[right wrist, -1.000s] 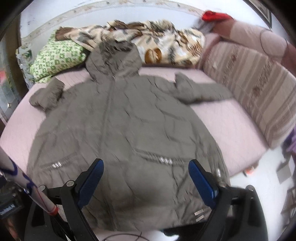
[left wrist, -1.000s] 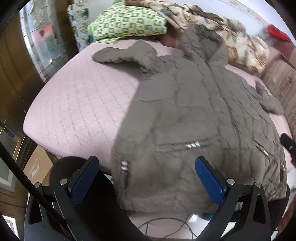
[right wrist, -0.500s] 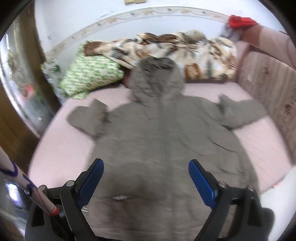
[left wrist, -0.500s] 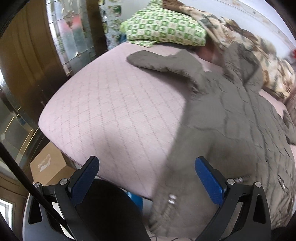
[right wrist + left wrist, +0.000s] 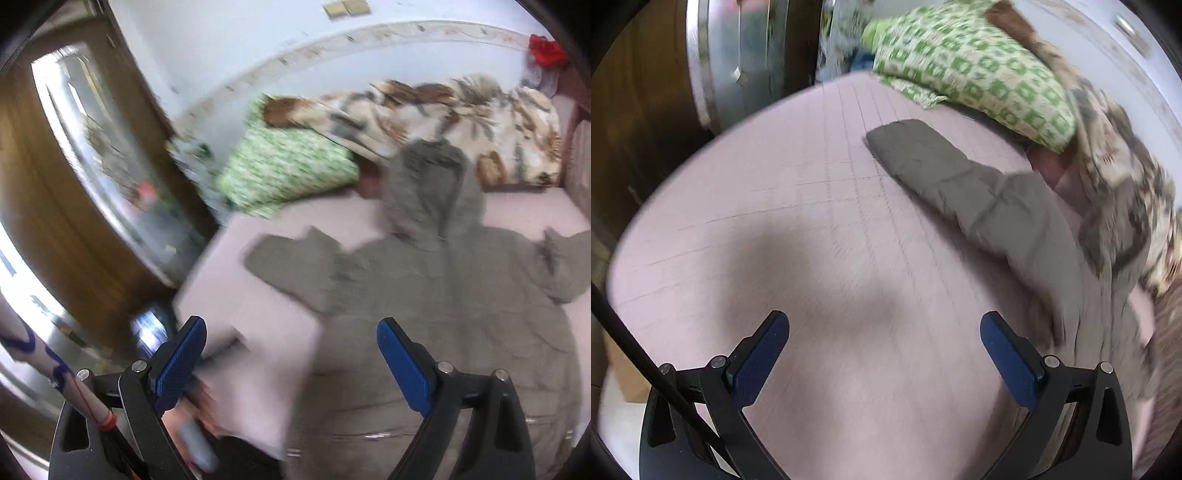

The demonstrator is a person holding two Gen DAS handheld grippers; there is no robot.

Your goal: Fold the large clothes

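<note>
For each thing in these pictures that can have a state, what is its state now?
Left tongs: open, empty, above bare pink bed cover.
Right tongs: open, empty.
Grey hooded coat: unfolded, lying flat on the bed, sleeves spread out.
Coat sleeve: stretched out, not yet folded in.
Green pillow: lying at the bed's head.
Patterned blanket: crumpled.

Your right wrist view is motion-smeared: the coat (image 5: 443, 314) loses its quilting, and its sleeve at 3 o'clock is cut by the frame edge. In your left wrist view, the coat's body blurs out at 3 o'clock; only one sleeve (image 5: 945, 166) reads clearly.
</note>
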